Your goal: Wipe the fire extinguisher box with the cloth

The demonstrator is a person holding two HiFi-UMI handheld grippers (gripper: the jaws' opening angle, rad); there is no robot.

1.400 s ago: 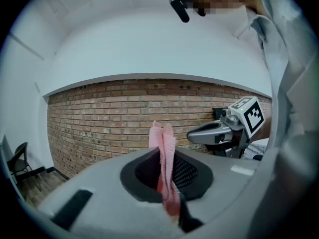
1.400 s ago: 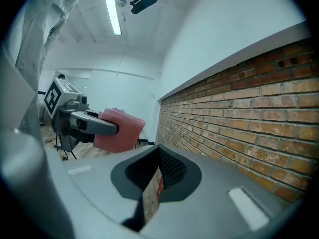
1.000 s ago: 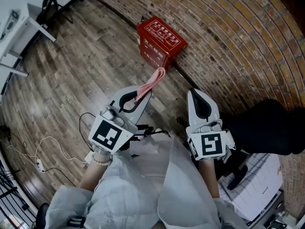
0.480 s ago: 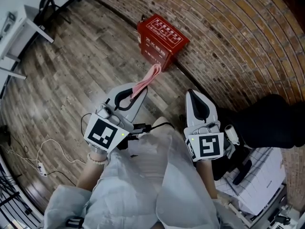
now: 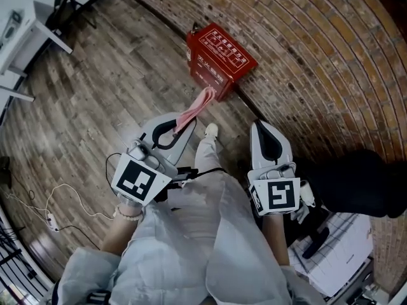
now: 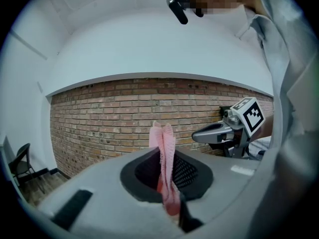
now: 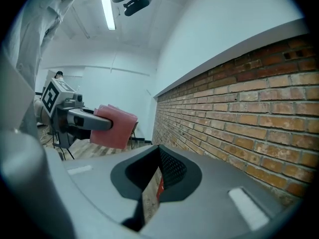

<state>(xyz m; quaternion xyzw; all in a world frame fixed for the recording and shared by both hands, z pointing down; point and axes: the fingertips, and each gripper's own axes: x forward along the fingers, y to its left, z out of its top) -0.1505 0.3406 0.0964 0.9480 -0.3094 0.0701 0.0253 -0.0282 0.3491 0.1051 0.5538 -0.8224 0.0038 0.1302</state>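
Since the earlier frame a light shoe point(image 5: 210, 131) has come into view on the wooden floor point(image 5: 108, 88) between the two grippers, and the fire extinguisher box point(image 5: 219, 56) sits slightly higher and further right in the head view.

The red box stands on the floor against the foot of the brick wall point(image 5: 305, 56). White lettering and a framed panel mark its top and its near side; the characters are too small to read. Each gripper carries a cube with black-and-white square markers; no other writing is legible.

The left gripper point(image 5: 186, 121) has its jaws clamped on the pink cloth point(image 5: 198, 105), which stands up folded between them. The cloth's free end points toward the box's near corner; contact cannot be confirmed.

The right gripper point(image 5: 257, 127) has its jaws drawn together to a thin slit and holds nothing. A sliver of floor and red shows through the slit.
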